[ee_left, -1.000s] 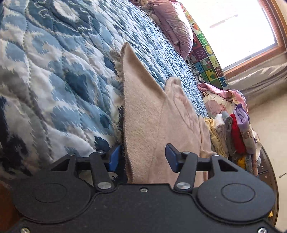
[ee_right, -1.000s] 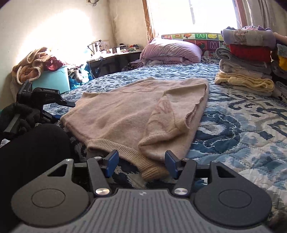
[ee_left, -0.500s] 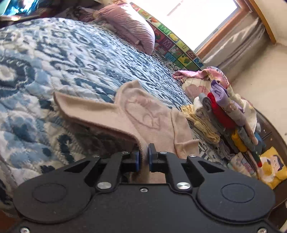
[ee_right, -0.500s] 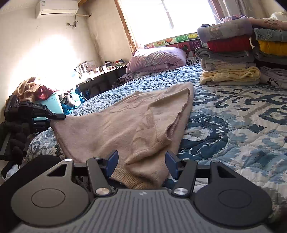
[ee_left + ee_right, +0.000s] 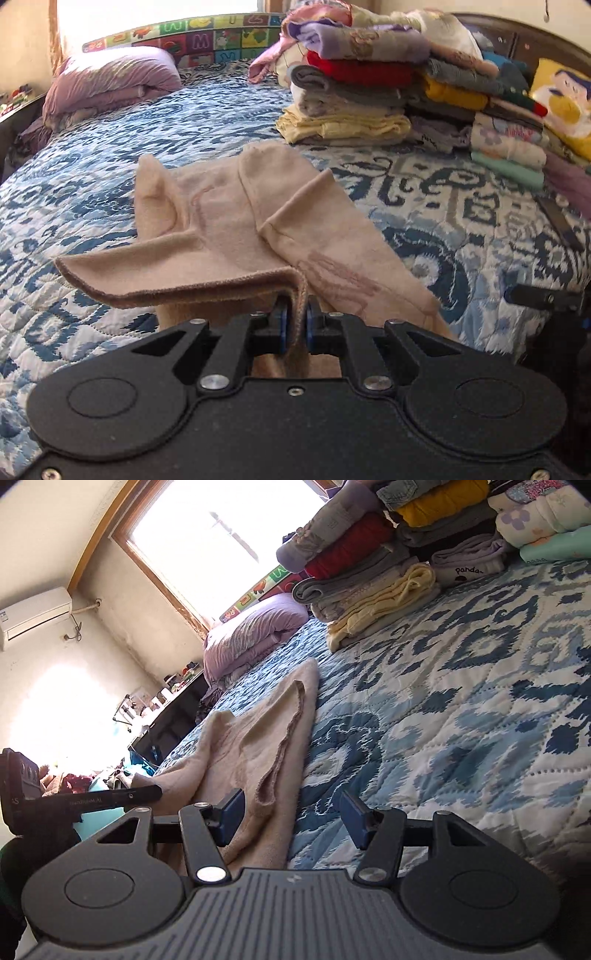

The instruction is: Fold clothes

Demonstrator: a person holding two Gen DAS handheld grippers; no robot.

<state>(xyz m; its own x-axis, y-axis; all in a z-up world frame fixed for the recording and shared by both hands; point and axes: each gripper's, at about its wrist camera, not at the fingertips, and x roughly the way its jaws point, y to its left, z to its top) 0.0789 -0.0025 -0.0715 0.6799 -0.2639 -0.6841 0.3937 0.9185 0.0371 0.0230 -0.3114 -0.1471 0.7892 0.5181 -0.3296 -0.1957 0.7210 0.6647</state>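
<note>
Blue quilt (image 5: 110, 177) underneath; left gripper (image 5: 294, 325) pinches beige sweater (image 5: 229, 221); right gripper (image 5: 291, 819) gapes empty.

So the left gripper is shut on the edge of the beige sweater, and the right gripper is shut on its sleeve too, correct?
Not quite. The left gripper is indeed shut on the edge of the beige sweater, but the right gripper is open: in the right wrist view its jaws stand apart, with the sweater's edge lying between them and the pads not pressing on it.
</note>
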